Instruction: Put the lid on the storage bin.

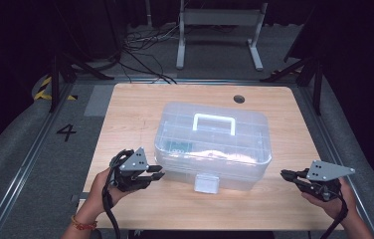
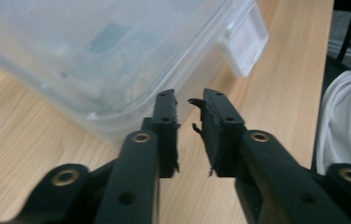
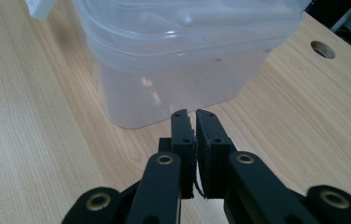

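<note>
On high view alone: box [image 1: 213, 144] handle [image 1: 215, 122].

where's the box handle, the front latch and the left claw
box handle [image 1: 215, 119], high view, on the white top bar of the handle
front latch [image 1: 207, 182], high view, on the face of the white tab
left claw [image 2: 190, 109], left gripper view, midway between its fingertips

Black two-jaw left tool [image 1: 156, 172], right tool [image 1: 287, 175], grey triangular top plates, brass screws, black cables, orange wrist bracelet [image 1: 81, 223]
</note>
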`<state>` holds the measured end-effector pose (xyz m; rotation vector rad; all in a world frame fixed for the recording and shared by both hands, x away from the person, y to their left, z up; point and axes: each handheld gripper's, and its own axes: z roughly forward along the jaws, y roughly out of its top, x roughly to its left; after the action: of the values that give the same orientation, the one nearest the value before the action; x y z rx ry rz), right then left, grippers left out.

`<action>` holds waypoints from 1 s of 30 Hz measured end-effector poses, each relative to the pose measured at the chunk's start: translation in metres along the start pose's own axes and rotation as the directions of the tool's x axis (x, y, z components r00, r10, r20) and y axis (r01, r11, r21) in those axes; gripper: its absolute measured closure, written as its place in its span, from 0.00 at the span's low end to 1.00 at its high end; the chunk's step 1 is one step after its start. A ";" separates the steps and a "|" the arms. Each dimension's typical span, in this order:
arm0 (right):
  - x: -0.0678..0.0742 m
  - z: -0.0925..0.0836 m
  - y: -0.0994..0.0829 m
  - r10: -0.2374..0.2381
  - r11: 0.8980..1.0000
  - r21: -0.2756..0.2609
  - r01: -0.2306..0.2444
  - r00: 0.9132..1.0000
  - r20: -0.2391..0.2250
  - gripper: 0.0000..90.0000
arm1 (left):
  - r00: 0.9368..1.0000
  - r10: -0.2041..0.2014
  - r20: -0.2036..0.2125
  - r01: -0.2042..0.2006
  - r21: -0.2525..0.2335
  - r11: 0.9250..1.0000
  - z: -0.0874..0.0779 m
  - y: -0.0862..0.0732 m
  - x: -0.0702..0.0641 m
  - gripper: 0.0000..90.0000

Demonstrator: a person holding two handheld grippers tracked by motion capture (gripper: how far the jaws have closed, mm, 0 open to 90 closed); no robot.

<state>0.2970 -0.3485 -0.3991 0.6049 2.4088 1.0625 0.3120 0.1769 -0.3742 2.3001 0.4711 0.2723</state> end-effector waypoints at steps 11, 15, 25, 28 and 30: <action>-0.009 -0.006 -0.011 0.041 0.999 0.010 -0.041 0.999 0.031 0.87 | 0.995 -0.017 -0.100 0.023 0.059 0.998 -0.011 -0.023 0.007 0.52; -0.010 -0.004 -0.018 0.063 0.997 0.035 -0.064 0.997 0.035 0.78 | 0.991 -0.017 -0.136 0.032 0.108 0.994 -0.010 -0.034 0.010 0.36; -0.017 -0.005 -0.042 0.145 0.987 0.058 -0.149 0.987 0.076 0.52 | 0.976 -0.085 -0.199 0.114 0.137 0.984 -0.009 -0.065 0.018 0.19; -0.019 -0.005 -0.053 0.179 0.980 0.065 -0.186 0.978 0.106 0.45 | 0.971 -0.101 -0.217 0.135 0.149 0.980 -0.007 -0.073 0.019 0.17; -0.018 -0.005 -0.060 0.194 0.977 0.059 -0.203 0.971 0.138 0.39 | 0.965 -0.098 -0.242 0.145 0.183 0.972 -0.005 -0.078 0.021 0.17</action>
<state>0.2962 -0.3981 -0.4382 0.9287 2.3166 0.9819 0.3097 0.2383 -0.4261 2.4321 0.7873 0.4530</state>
